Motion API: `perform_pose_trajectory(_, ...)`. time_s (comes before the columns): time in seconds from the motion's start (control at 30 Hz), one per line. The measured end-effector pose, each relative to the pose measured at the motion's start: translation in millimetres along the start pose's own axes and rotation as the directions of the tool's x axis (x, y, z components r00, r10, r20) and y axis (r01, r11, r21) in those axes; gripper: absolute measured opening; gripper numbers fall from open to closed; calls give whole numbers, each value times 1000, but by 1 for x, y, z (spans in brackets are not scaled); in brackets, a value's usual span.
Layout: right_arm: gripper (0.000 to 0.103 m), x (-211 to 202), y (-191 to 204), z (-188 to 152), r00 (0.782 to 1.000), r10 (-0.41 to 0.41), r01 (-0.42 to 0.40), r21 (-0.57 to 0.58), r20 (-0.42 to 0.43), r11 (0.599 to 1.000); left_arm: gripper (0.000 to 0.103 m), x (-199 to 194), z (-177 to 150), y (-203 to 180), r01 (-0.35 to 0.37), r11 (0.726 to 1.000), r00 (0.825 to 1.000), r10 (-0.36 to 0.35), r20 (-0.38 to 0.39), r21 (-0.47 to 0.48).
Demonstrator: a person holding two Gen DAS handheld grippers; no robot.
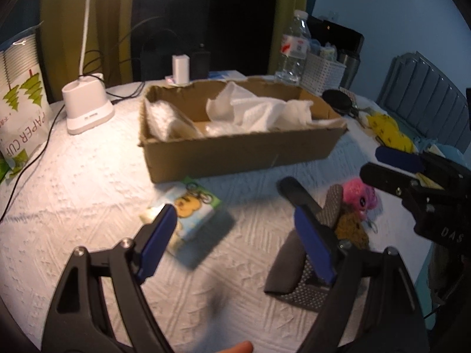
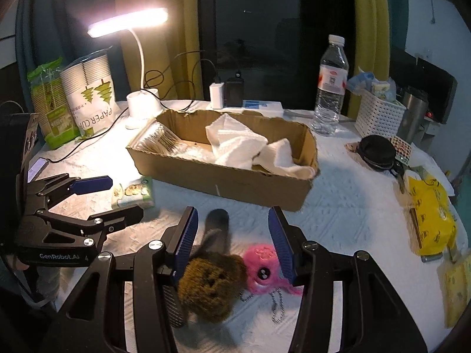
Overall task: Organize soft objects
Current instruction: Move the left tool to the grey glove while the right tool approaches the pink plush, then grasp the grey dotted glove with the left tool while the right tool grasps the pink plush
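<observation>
A cardboard box (image 1: 235, 150) (image 2: 223, 176) stands mid-table and holds crumpled white towels (image 1: 259, 111) (image 2: 244, 147). My left gripper (image 1: 235, 241) is open and empty above the table, between a tissue pack (image 1: 188, 214) (image 2: 134, 195) and a dark mesh slipper (image 1: 303, 270). My right gripper (image 2: 232, 244) is open, its jaws on either side of a brown plush toy (image 2: 212, 285) (image 1: 351, 229) and a pink plush toy (image 2: 265, 264) (image 1: 360, 191). It also shows in the left wrist view (image 1: 382, 164). The left gripper shows in the right wrist view (image 2: 120, 197).
A white desk lamp (image 1: 85, 108) (image 2: 141, 108) and a paper cup pack (image 1: 20, 103) (image 2: 91, 94) stand at the back left. A water bottle (image 2: 329, 88), a white basket (image 2: 379, 114), a black pouch (image 2: 376, 150) and a yellow bag (image 2: 432, 214) sit at the right.
</observation>
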State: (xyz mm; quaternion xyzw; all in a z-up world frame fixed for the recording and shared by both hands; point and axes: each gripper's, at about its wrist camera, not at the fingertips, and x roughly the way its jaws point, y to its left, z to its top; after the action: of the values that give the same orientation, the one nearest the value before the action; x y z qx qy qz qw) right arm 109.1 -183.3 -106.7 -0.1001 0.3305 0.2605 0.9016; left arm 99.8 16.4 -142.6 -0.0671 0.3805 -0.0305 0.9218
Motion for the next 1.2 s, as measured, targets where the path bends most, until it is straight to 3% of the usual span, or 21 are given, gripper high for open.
perform_pose_trajectory(0.53,53,10,-33,-31,999,-11,13,45,-40,999,83,12,-18,-13,23,1000,999,-23,-44,-7)
perform_pose_trajectory(0.7,54,20,-38,-36,998,-16,19,47,-69,999,83,10,-15,-29,54,998,998,-54,-18,31)
perform_pose_trajectory(0.8,62,24,-46,-38,997,-21,26,64,-74,998,84,21,-18,-37,40,997,997,-35,-68,65)
perform_pose_trajectory(1.07,63,39,-48,-36,994,-11,20,82,-105,996,84,38,-28,-51,12,988,987,13,-159,151)
perform_pose_trajectory(1.2,63,47,-50,-35,992,-10,23,109,-122,994,83,40,-31,-63,29,977,986,6,-165,212)
